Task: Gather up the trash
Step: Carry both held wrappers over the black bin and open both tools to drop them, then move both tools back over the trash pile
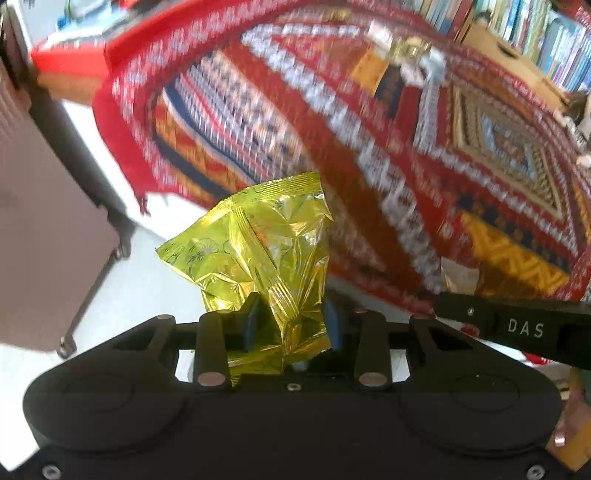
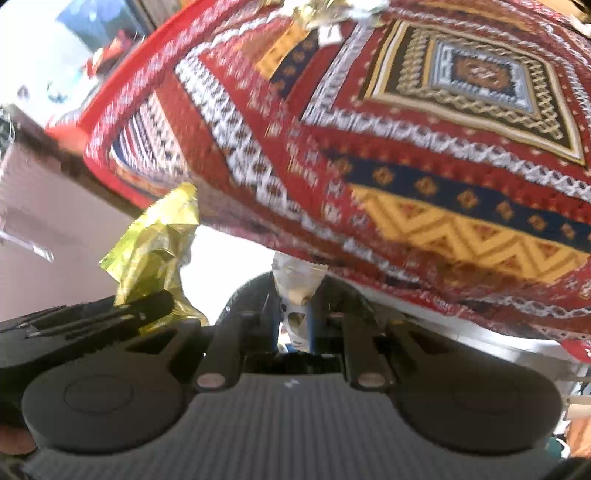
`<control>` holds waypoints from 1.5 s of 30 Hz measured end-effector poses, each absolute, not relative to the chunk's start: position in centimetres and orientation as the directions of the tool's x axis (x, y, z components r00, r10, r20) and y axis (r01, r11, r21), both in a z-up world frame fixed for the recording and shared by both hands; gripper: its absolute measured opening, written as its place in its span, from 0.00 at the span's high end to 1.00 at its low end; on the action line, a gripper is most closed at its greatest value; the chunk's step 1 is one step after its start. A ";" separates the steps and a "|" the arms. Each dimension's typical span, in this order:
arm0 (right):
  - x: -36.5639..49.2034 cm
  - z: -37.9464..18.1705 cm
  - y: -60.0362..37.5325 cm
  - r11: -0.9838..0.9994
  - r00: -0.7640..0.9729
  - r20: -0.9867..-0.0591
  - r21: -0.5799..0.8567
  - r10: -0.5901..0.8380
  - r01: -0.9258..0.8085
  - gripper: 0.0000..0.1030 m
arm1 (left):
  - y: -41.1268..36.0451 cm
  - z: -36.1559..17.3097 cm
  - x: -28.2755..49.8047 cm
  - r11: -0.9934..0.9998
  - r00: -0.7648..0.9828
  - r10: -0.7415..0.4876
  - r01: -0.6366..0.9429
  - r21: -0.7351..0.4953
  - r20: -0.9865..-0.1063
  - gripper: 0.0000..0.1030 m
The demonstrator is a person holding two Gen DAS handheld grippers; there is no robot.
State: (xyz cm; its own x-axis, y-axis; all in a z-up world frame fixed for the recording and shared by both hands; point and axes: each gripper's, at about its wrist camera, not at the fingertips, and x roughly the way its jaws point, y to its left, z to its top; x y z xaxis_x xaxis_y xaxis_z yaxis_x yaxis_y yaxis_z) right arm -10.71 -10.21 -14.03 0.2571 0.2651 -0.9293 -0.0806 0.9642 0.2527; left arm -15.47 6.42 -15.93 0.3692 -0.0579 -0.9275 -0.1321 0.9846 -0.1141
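My left gripper (image 1: pixel 291 317) is shut on a crinkled yellow-green foil wrapper (image 1: pixel 258 243), which sticks up from between the blue pads, held off the table's near edge. The right wrist view shows the same wrapper (image 2: pixel 155 243) at left, with the left gripper (image 2: pixel 110 314) below it. My right gripper (image 2: pixel 295 321) is shut on a small white wrapper (image 2: pixel 297 280) just under the edge of the patterned red tablecloth (image 2: pixel 406 147). Part of the right gripper (image 1: pixel 517 325) shows at the right of the left wrist view. More gold and silver wrappers (image 1: pixel 410 51) lie at the table's far side.
The tablecloth (image 1: pixel 369 147) hangs over the table edge above a white floor (image 1: pixel 147 277). A brownish wheeled case (image 1: pixel 44 221) stands at left. A cardboard box (image 1: pixel 498 55) and a bookshelf (image 1: pixel 535 29) are behind the table. The view is motion-blurred.
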 end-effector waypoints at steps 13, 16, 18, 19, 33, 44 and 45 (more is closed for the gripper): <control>-10.5 -18.1 -9.2 0.963 0.161 -0.953 0.236 0.256 -0.132 0.81 | 6.2 -22.5 -16.7 0.981 0.243 -0.113 -0.129 -0.147 -0.963 0.64; -10.3 -19.8 -9.2 0.960 0.145 -0.955 0.236 0.257 -0.148 0.81 | 5.9 -24.7 -16.6 0.979 0.240 -0.136 -0.115 -0.167 -0.961 0.63; -10.2 -21.3 -9.0 0.964 0.126 -0.963 0.220 0.240 -0.152 0.81 | 5.8 -26.2 -16.5 0.980 0.219 -0.129 -0.120 -0.157 -0.967 0.63; -10.1 -22.0 -9.0 0.964 0.117 -0.965 0.215 0.234 -0.155 0.81 | 5.8 -27.0 -16.5 0.979 0.209 -0.133 -0.124 -0.162 -0.969 0.63; -9.5 -28.7 -8.0 0.959 0.079 -0.971 0.208 0.227 -0.192 0.50 | 5.5 -33.3 -17.5 0.987 0.142 -0.093 -0.115 -0.109 -0.986 0.38; -9.0 -26.8 -8.7 0.956 0.096 -0.966 0.220 0.242 -0.194 0.44 | 5.9 -31.4 -17.3 0.987 0.171 -0.069 -0.130 -0.092 -0.983 0.27; -9.0 -26.4 -8.7 0.955 0.098 -0.964 0.224 0.246 -0.193 0.44 | 5.9 -30.9 -17.3 0.987 0.178 -0.066 -0.132 -0.090 -0.982 0.26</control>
State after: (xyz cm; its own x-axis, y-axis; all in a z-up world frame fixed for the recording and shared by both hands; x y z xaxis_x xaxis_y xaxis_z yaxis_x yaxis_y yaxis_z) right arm -9.05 -8.71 -26.41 0.0982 0.2459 -0.9643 -0.1927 0.9554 0.2240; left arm -17.26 5.88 -30.93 0.1775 -0.0660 -0.9819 -0.1321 0.9871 -0.0902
